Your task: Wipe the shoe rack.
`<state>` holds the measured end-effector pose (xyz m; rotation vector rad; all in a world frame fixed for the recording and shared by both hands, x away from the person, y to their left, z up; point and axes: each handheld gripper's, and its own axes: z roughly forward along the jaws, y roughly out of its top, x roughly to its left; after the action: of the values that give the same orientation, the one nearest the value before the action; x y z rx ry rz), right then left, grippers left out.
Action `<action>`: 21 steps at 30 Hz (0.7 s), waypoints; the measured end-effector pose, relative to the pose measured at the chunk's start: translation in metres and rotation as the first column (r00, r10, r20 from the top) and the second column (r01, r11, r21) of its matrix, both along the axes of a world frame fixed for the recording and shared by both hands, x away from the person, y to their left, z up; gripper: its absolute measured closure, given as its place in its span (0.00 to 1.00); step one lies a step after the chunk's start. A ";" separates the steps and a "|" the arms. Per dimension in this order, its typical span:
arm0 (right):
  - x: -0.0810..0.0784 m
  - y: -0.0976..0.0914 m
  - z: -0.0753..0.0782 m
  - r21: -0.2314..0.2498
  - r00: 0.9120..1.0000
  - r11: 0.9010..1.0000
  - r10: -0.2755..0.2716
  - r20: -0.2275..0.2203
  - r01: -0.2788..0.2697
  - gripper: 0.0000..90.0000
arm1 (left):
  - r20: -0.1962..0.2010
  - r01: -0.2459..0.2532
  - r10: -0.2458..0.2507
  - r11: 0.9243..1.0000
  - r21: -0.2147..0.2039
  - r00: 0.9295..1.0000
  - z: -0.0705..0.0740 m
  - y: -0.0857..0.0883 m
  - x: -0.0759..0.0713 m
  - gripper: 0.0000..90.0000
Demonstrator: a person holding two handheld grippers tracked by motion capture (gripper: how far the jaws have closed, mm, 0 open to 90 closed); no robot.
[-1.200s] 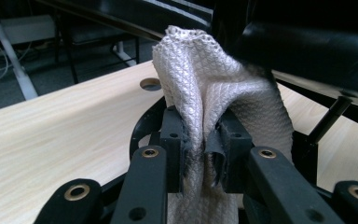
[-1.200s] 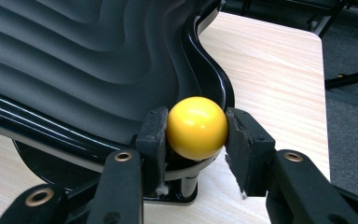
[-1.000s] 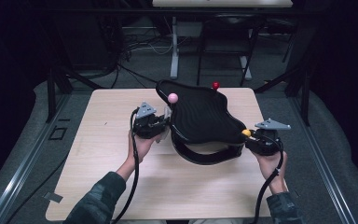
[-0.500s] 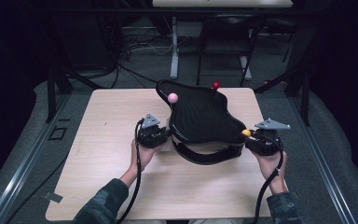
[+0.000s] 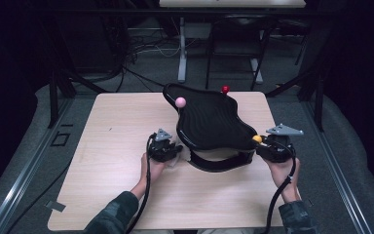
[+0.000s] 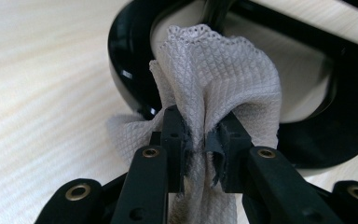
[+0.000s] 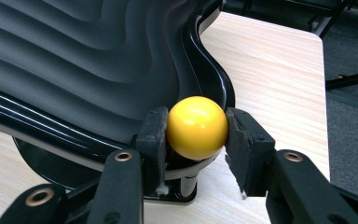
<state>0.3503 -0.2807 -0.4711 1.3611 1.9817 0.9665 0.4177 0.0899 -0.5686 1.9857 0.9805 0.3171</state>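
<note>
A black wavy board [image 5: 209, 122] rests on a black base [image 5: 219, 163] at the middle of the table, with a pink ball [image 5: 180, 102], a red ball [image 5: 225, 89] and a yellow ball [image 5: 257, 139] at its corners. My right gripper [image 7: 196, 135] is shut on the yellow ball [image 7: 197, 126] at the board's near right corner. Low at the left side of the base [image 6: 130, 60], my left gripper [image 6: 203, 135] is shut on a bunched grey-white cloth [image 6: 219, 70], which lies against the base's glossy black rim. In the high view the left gripper [image 5: 173, 151] sits just under the board's left edge.
The light wooden table [image 5: 112, 141] has bare room to the left and in front of the board. Dark floor, cables and table legs [image 5: 182, 53] lie beyond the far edge. The person's forearms come in from the bottom.
My left gripper has sunk with the cloth from beside the board's edge down to the base near the tabletop. The right gripper and the yellow ball have kept still.
</note>
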 end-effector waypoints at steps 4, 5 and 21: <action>0.000 0.000 0.000 0.000 1.000 1.000 0.000 -0.001 0.000 0.66 | -0.017 -0.007 0.007 1.000 0.012 1.000 -0.012 -0.002 0.000 0.84; 0.000 0.000 0.000 -0.001 1.000 1.000 -0.001 0.000 0.001 0.66 | -0.015 -0.007 0.008 1.000 0.014 1.000 -0.012 -0.002 0.000 0.84; 0.000 0.001 0.000 -0.001 1.000 1.000 -0.001 -0.001 0.001 0.66 | 0.045 0.009 -0.008 1.000 -0.030 0.999 0.020 0.004 -0.004 0.84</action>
<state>0.3502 -0.2801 -0.4711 1.3626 1.9814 0.9642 0.4135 0.0935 -0.5484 1.9473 0.9433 0.3387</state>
